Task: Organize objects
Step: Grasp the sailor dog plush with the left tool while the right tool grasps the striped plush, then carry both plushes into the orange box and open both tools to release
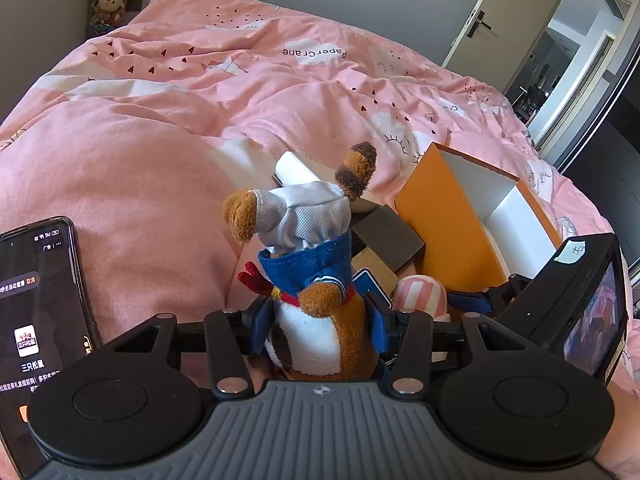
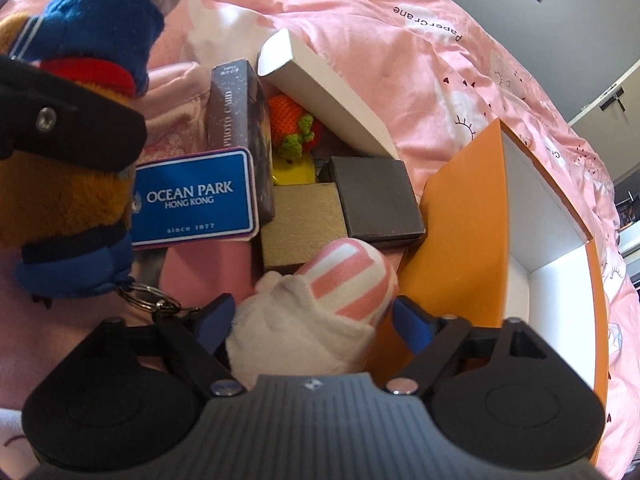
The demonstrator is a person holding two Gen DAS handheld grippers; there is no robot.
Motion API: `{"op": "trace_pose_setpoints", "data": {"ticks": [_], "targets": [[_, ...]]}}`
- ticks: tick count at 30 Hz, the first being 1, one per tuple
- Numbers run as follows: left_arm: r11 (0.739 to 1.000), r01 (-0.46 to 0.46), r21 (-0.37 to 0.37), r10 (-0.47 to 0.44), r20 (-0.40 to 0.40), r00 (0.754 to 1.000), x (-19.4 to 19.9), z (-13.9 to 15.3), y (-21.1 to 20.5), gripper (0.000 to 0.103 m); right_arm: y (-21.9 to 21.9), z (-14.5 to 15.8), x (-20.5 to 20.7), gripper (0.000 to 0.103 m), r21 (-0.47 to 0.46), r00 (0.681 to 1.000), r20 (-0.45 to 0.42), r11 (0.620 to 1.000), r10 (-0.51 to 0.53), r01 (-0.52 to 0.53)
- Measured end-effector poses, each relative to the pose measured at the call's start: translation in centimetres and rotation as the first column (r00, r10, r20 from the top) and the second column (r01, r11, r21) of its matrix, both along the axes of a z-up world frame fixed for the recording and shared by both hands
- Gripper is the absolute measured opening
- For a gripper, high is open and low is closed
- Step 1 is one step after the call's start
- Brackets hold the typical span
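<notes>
A rumpled pink duvet (image 1: 168, 128) covers the bed (door ajar behind). The left gripper (image 1: 320, 328) clamps a plush dog (image 1: 316, 280); the right gripper (image 2: 312, 320) stands apart around a striped plush (image 2: 320, 308), beside the orange box (image 2: 460, 240) and 2 dark boxes.

brown plush otter (image 1: 320, 320) upright in blue jacket; pink-striped plush (image 2: 320, 300) beside orange box (image 2: 460, 240).

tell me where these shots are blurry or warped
Left wrist: sharp, strong fisheye bending the door and bed edge. Right wrist: the striped plush near the lens is soft, the Ocean Park tag is crisp, and the orange box curves.
</notes>
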State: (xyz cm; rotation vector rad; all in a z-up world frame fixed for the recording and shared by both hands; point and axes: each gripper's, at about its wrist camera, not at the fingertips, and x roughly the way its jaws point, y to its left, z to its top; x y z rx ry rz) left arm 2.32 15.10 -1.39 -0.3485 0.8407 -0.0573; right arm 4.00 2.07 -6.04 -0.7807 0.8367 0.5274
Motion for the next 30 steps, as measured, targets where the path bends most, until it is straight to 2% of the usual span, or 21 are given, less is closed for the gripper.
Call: {"op": "trace_pose_setpoints", "data": {"ticks": [6,7,8,12,17,21,26,28,30], "targets": [[1.0,0.013,0.013,-0.013,0.006,1.0,-0.1,0.3,-0.4,0.055,-1.5,2.0,0.3,0.065,0.086,0.999,-0.038,0.996,0.017,-0.014],[1.0,0.019,0.011,-0.019,0.008,1.0,-0.1,0.5,-0.5,0.055,-1.8,2.4,0.3,0.054,0.102,0.999,-0.04,0.995,0.025,-0.02],[1.0,0.026,0.008,-0.026,0.012,1.0,-0.1,0.6,-0.6,0.055,-2.1,3.1,0.2,0.049,0.12,0.999,-0.035,0.992,0.032,-0.028],[0.998,0.055,0.012,-0.055,0.028,0.998,-0.2,1.7,-1.3,0.055,-3.7,5.3,0.7,0.046,0.195,0.997,-0.057,0.98,0.055,-0.043],[0.996,0.093,0.019,-0.093,0.03,0.995,0.1,2.9,-2.3,0.055,-6.3,8.2,1.7,0.046,0.32,0.993,-0.099,0.947,0.067,-0.032],[0.988,0.137,0.068,-0.141,0.058,0.988,0.4,4.7,-3.7,0.055,-8.5,11.2,2.5,0.046,0.416,0.989,-0.114,0.909,0.091,-0.036],[0.968,0.232,0.091,-0.241,0.111,0.964,1.7,7.8,-6.1,0.055,-12.2,16.7,3.6,0.045,0.524,0.988,-0.1,0.85,0.121,-0.051],[0.955,0.28,0.093,-0.291,0.129,0.948,2.6,9.0,-7.6,0.055,-13.9,18.9,4.0,0.046,0.533,0.99,-0.077,0.844,0.115,-0.057],[0.937,0.341,0.075,-0.348,0.133,0.928,3.7,9.9,-9.4,0.055,-15.6,20.6,4.6,0.045,0.513,0.993,-0.066,0.857,0.102,-0.055]]}}
